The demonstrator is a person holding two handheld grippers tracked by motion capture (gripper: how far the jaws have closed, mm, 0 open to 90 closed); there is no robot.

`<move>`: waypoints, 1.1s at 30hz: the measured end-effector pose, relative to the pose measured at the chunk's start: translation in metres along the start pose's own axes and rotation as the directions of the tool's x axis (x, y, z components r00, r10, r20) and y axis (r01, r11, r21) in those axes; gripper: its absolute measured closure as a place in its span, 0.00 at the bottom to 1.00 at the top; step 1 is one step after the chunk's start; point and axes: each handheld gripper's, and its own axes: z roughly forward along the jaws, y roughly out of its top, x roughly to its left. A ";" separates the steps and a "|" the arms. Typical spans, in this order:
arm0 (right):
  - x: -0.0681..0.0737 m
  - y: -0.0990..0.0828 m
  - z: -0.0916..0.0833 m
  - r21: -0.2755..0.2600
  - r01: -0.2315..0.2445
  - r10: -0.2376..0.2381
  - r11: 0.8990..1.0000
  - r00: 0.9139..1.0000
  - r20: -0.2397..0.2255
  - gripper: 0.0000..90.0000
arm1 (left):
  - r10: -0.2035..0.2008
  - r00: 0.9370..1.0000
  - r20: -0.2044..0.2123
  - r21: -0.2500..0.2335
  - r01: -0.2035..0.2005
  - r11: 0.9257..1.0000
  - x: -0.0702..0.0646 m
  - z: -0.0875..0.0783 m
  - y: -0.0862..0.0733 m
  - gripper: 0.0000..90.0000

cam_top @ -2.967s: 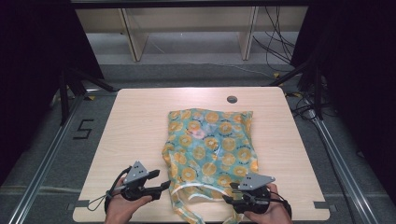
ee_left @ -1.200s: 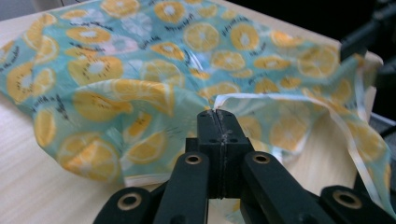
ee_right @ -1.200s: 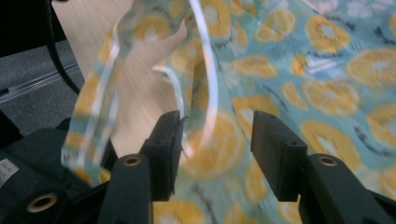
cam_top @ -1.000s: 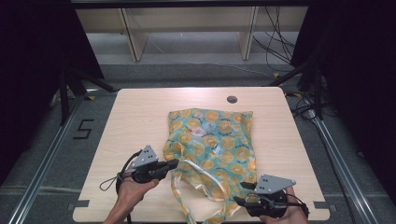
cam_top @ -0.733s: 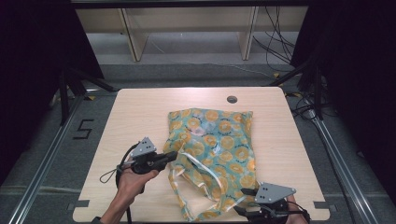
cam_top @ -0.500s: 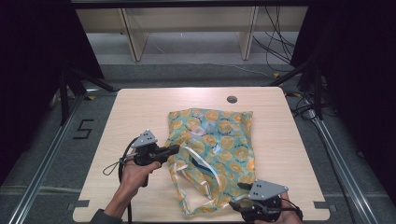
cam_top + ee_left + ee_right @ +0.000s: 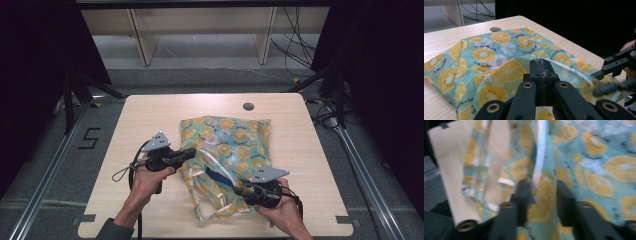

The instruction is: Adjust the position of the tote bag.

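Note:
A teal fabric bag (image 7: 235,142) printed with orange slices lies on the wooden table (image 7: 150,115), its open end with white handles (image 7: 220,197) toward me. My left gripper (image 7: 192,152) is shut on the bag's upper rim (image 7: 509,66) and holds that layer raised off the table; its jaws (image 7: 541,68) meet with the cloth pinched at their tips. At the bag's near right, my right gripper (image 7: 238,189) has just been closing its jaws. They still stand apart in the blurred right gripper view (image 7: 544,192), with the bag's cloth and a white strap (image 7: 540,157) between them.
A round cable hole (image 7: 248,106) sits near the table's far edge. Wooden shelf legs (image 7: 142,42) and cables (image 7: 295,45) stand on the floor beyond. Metal rails (image 7: 45,185) run along both sides. Bare tabletop lies left of the bag.
My left gripper has carried the bag's rim farther from me and higher, widening the mouth. My right gripper has slid left from the table's near right corner onto the bag's near edge.

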 end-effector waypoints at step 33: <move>-0.157 0.070 0.064 0.046 -0.116 0.096 0.992 0.943 0.319 1.00 | -0.199 0.971 -0.136 0.060 0.208 0.976 0.074 0.096 0.001 0.82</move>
